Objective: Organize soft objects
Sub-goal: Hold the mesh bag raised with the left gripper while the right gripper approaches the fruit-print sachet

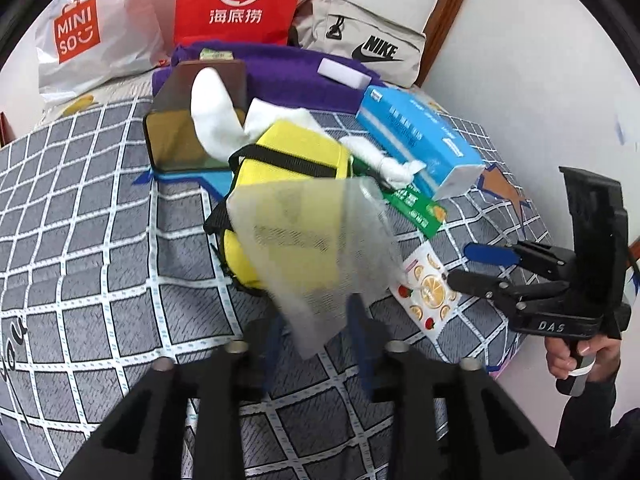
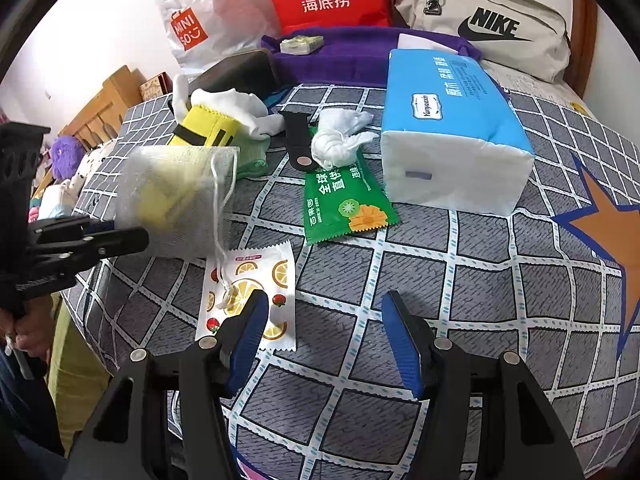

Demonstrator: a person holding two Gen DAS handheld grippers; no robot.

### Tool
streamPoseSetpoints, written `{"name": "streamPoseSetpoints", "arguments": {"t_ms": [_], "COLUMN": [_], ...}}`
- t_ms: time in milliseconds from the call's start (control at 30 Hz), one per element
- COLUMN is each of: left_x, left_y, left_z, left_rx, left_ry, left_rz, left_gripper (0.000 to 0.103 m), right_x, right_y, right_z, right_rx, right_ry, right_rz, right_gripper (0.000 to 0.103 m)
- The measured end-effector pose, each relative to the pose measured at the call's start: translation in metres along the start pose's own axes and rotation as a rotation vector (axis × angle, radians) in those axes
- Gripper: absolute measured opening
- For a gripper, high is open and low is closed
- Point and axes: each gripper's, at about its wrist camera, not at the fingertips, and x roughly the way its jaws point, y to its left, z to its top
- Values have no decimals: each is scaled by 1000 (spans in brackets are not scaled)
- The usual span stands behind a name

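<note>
Two grippers are working over a grid-patterned bedspread (image 2: pixel 440 280) strewn with soft things.

Left gripper (image 1: pixel 316 344) is standing with its jaws parted around the lower corner of a white mesh pouch (image 1: pixel 316 240); whether the pads are pressing it I cannot tell. That pouch is hanging blurred in front of a yellow bag (image 1: pixel 292 160). Right gripper (image 2: pixel 332 340) is hovering open and empty, its left finger over a fruit-printed packet (image 2: pixel 248 280), near a green packet (image 2: pixel 344 200) and a blue tissue pack (image 2: pixel 452 128).
</note>
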Motion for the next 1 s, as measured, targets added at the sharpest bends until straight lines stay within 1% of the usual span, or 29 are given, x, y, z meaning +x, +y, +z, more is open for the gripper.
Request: {"name": "streamPoseSetpoints", "arguments": {"t_ms": [67, 100, 167, 267, 400, 533, 633, 733, 833, 867, 900, 967, 1000], "left_x": [-3, -5, -9, -13, -8, 7, 18, 29, 39, 41, 41, 43, 43], "left_y": [-2, -3, -2, -1, -6, -14, -20, -30, -41, -43, -44, -43, -42], "left_z": [3, 4, 9, 15, 23, 28, 32, 35, 36, 37, 37, 38, 38], "left_rx": [7, 10, -2, -24, -8, 12, 22, 50, 93, 101, 106, 107, 105], "left_ry": [-11, -20, -38, -72, -81, -54, -41, -35, -34, -34, -36, -24, -23], "left_rz": [6, 6, 1, -26, -53, -49, -34, 22, 73, 80, 81, 57, 41], "left_gripper": [45, 46, 47, 46, 45, 45, 47, 50, 49, 43, 27, 10, 9], "right_x": [1, 1, 1, 2, 1, 1, 0, 1, 0, 0, -1, -1, -2], "right_y": [1, 1, 2, 2, 0, -1, -1, -2, -1, -2, -2, -1, -1], "right_z": [0, 1, 1, 1, 1, 0, 0, 0, -1, -1, -1, -2, -2], "right_rx": [-5, -5, -5, -9, -5, -4, -6, -2, -4, -3, -2, 0, -2], "right_ry": [-2, -2, -4, -4, -7, -9, -11, -13, -14, -15, -16, -16, -15], "right_rz": [-1, 0, 1, 2, 10, 15, 18, 23, 25, 26, 26, 27, 29], "right_gripper": [60, 61, 62, 62, 62, 62, 62, 62, 62, 62, 62, 62, 62]}}
